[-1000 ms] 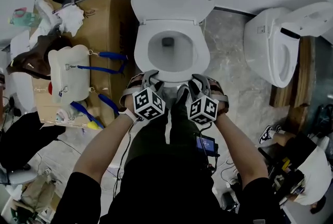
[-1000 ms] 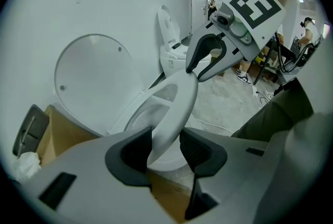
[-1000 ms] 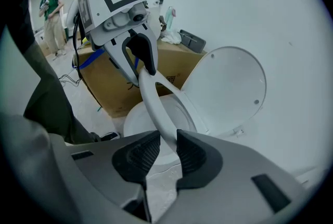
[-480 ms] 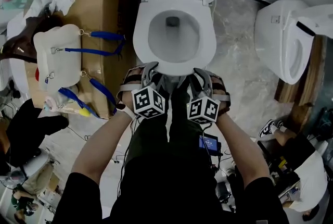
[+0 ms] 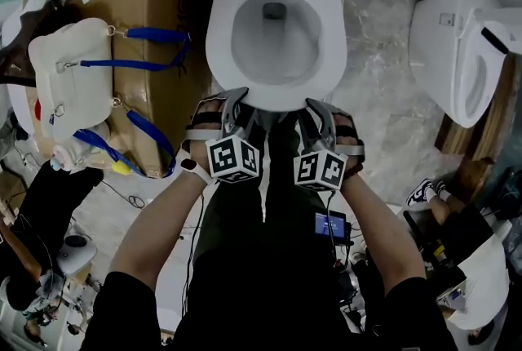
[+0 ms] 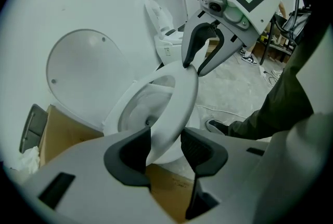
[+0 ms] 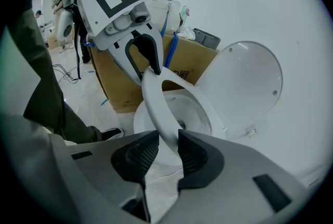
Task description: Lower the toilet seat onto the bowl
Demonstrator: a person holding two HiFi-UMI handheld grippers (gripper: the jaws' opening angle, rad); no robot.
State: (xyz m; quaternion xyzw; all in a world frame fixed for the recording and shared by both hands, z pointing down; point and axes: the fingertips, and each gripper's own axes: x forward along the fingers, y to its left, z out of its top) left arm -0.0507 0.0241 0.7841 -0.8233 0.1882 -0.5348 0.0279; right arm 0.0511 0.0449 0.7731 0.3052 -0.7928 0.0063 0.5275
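The toilet seat (image 6: 179, 95) hangs partway down, tilted above the bowl (image 6: 136, 111) with its front edge raised. The lid (image 6: 83, 74) stands upright behind it. The seat's front rim runs between the jaws of both tools. The left gripper (image 6: 165, 147) has the rim between its dark pads (image 6: 130, 152), which lie against it on either side; its jaws have just been opening a little. The right gripper (image 7: 169, 147) pinches the same rim a short way along, with both pads touching it.

In the head view the two grippers sit side by side at the seat's front, pointing forward and down, each with its marker cube (image 5: 235, 159) facing up. The left hand (image 5: 202, 144) and right hand (image 5: 349, 147) are strapped in beside the cubes, wrists close together. The bare forearms (image 5: 163, 219) spread back toward the shoulders in a V.

A cardboard box (image 5: 147, 6) stands just left of the toilet, and a white bag (image 5: 69, 80) with blue straps lies on it. A second toilet (image 5: 457, 55) is to the right, well apart.
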